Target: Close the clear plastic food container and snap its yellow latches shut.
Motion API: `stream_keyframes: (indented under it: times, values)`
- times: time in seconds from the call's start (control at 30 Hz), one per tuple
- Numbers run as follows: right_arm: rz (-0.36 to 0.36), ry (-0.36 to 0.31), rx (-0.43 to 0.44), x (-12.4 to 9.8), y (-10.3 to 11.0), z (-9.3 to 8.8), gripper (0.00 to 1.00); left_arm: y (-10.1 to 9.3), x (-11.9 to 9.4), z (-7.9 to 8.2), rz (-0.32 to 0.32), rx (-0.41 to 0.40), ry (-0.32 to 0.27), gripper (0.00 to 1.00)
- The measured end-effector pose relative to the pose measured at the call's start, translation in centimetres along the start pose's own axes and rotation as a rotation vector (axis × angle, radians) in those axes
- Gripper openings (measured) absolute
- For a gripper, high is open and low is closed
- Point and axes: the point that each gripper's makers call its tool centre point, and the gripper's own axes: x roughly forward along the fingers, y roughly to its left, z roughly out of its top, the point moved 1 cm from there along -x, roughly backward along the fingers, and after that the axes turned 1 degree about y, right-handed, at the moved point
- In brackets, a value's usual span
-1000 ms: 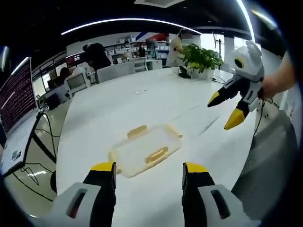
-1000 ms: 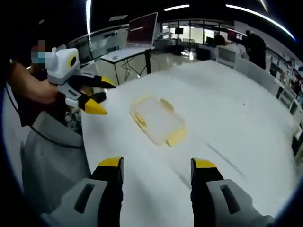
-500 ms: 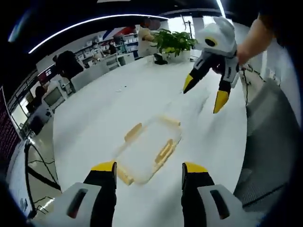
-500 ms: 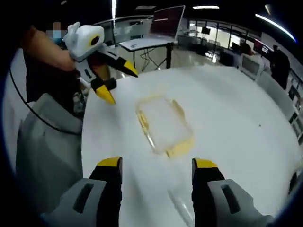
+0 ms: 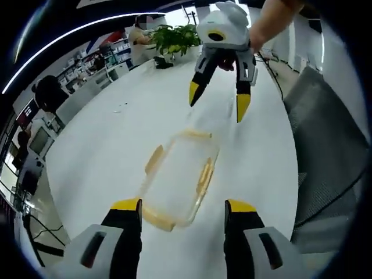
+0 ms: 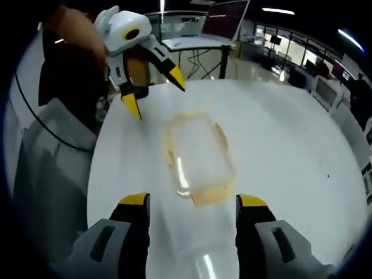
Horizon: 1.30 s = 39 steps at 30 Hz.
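The clear plastic container (image 5: 177,174) lies flat on the white table (image 5: 104,145), its lid resting on it. Yellow latches (image 5: 204,174) stick out along its sides and ends. My left gripper (image 5: 183,209) is open, hovering just short of the container's near end. Beyond the far end my right gripper (image 5: 218,100) hangs open, its yellow tips pointing down. In the right gripper view the container (image 6: 197,152) lies ahead of the open right gripper (image 6: 193,203). Past it the left gripper (image 6: 154,92) is held by a hand. Neither gripper touches the container.
A potted plant (image 5: 174,38) stands at the table's far end. A grey chair (image 5: 325,145) sits at the table's edge beside the container. Desks with monitors (image 6: 226,17) and several people fill the room beyond. Broad bare tabletop lies to one side of the container.
Both grippers have closed in on the container from opposite ends and now face each other over it. The container has stayed where it was. Both grippers remain open.
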Motion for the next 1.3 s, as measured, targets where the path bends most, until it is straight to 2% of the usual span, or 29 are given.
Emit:
stream_keyframes:
  times: [0.3, 0.4, 0.43, 0.5, 0.77, 1.03, 1.3]
  values:
    - [0.052, 0.044, -0.073, 1.3, -0.8, -0.1, 0.56, 1.5, 1.2, -1.6, -0.088, 0.089, 0.04, 0.54]
    - [0.069, 0.058, -0.089, 1.7, -0.9, -0.3, 0.56, 1.9, 1.6, -2.1, -0.129, 0.073, 0.041, 0.55]
    - [0.071, 0.061, -0.093, 1.9, -1.0, -0.3, 0.55, 2.0, 1.8, -2.3, -0.141, 0.039, 0.037, 0.55]
    - [0.074, 0.065, -0.1, 2.1, -1.1, -0.3, 0.56, 2.4, 2.0, -2.5, -0.144, 0.044, 0.034, 0.56]
    - [0.099, 0.082, -0.105, 3.3, -1.6, -0.7, 0.56, 1.9, 3.1, -3.0, -0.244, 0.113, 0.03, 0.54]
    - [0.123, 0.124, -0.153, 4.6, -1.9, -1.6, 0.56, 3.1, 4.0, -3.2, -0.279, 0.149, 0.035, 0.55]
    - [0.124, 0.125, -0.144, 4.9, -2.4, -1.5, 0.55, 3.7, 4.4, -4.2, -0.299, 0.188, 0.054, 0.54]
